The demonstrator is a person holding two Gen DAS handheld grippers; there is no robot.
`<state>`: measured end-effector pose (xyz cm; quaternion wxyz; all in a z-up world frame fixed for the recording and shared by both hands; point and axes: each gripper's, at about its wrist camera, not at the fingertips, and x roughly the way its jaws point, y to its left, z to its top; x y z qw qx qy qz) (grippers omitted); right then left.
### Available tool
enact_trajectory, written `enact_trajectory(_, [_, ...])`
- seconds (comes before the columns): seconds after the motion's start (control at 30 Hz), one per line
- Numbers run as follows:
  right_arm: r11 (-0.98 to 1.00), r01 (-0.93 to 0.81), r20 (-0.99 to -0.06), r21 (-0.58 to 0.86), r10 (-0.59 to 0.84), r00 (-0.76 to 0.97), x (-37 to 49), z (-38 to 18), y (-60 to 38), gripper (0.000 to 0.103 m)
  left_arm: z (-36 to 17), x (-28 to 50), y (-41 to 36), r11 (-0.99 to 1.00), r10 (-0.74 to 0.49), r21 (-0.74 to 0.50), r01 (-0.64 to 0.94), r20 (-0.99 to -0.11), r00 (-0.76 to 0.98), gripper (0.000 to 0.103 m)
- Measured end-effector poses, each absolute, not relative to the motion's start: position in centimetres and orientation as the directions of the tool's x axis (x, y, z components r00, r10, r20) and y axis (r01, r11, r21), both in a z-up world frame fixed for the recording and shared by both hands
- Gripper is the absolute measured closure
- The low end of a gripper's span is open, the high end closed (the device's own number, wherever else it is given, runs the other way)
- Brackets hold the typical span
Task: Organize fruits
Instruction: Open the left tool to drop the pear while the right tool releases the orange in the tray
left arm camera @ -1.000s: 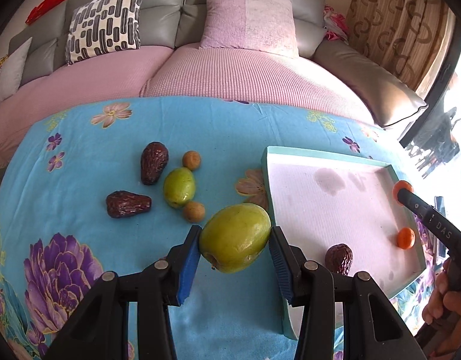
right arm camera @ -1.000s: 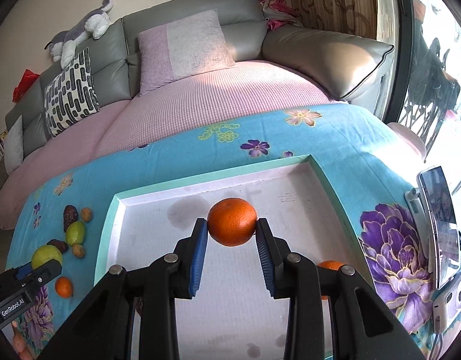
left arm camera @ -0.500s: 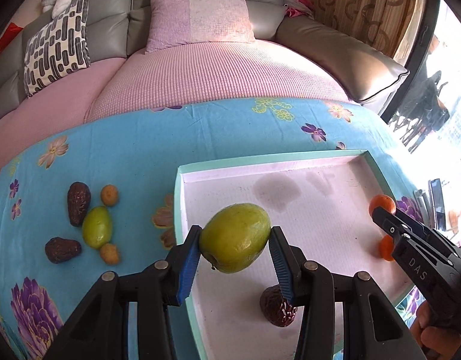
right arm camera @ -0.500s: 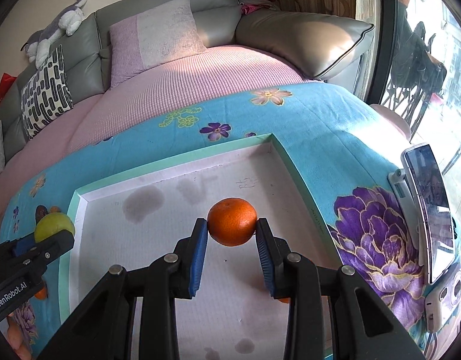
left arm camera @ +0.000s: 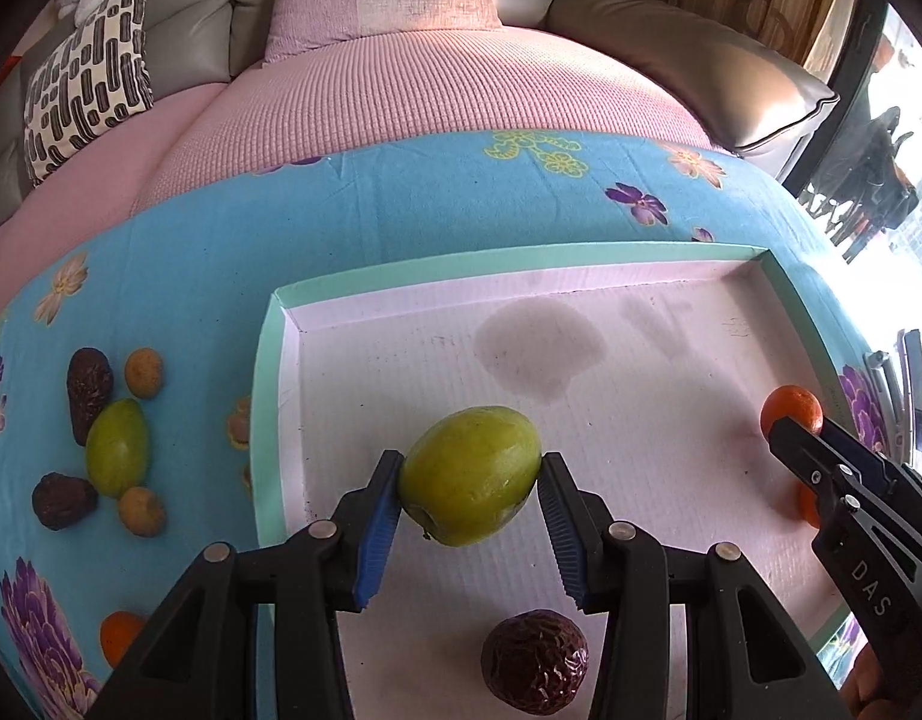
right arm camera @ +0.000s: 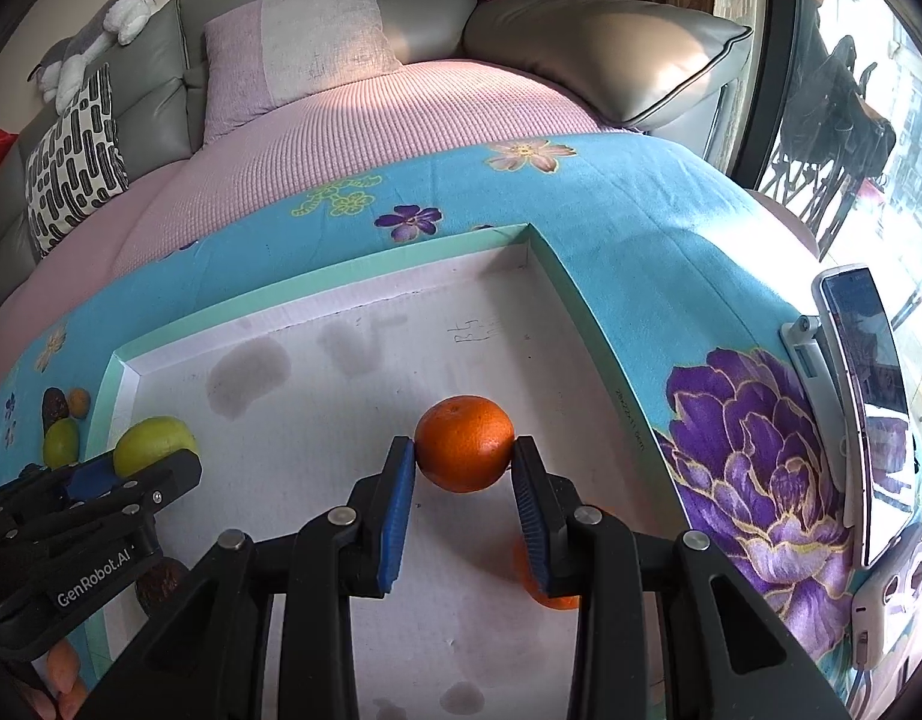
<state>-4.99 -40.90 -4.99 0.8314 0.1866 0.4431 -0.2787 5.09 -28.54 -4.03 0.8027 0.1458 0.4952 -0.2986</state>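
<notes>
Fruit is hanging over the tray in both grippers: the left gripper is clamping a green fruit, the right gripper an orange. Each should be lowering to bare floor, clear of the date and the second orange, before releasing gently so nothing rolls.

Large green fruit: smooth, oval, held off the floor of the mint-rimmed white tray. Orange: round, held above the tray's right side. Wrinkled dark date lies in the tray. Small green fruit, two dates and two small brown fruits lie on the surface left of the tray.
</notes>
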Motion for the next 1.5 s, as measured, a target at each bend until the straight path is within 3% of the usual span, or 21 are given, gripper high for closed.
enact_trajectory(0.7, [0.793, 0.609, -0.84, 0.025, -0.314, 0.443, -4.5, -4.5, -40.3, 0.066, -3.6, 5.2, -28.2, 0.78, -0.326, -0.056, 0.624, -0.887, 0.327, 0.054])
enact_trajectory(1.1, [0.8, 0.599, -0.825, -0.029, -0.357, 0.437, -4.9, -2.6, -39.6, 0.066, -0.7, 4.8, -26.1, 0.791, -0.373, -0.077, 0.607, -0.847, 0.378, 0.054])
enact_trajectory(1.4, [0.801, 0.598, -0.828, -0.032, -0.356, 0.433, -4.9, -2.6, -39.5, 0.066, -0.7, 5.3, -24.6, 0.826, -0.333, -0.049, 0.562, -0.847, 0.415, 0.052])
enact_trajectory(1.43, [0.801, 0.597, -0.828, -0.034, -0.358, 0.433, -4.9, -2.7, -39.5, 0.065, -0.8, 5.4, -24.4, 0.832, -0.326, -0.046, 0.554, -0.848, 0.419, 0.05])
enact_trajectory(1.5, [0.803, 0.595, -0.827, -0.047, -0.365, 0.427, -4.9, -2.9, -39.4, 0.037, -1.0, 5.7, -23.9, 0.848, -0.305, -0.035, 0.529, -0.847, 0.434, 0.034])
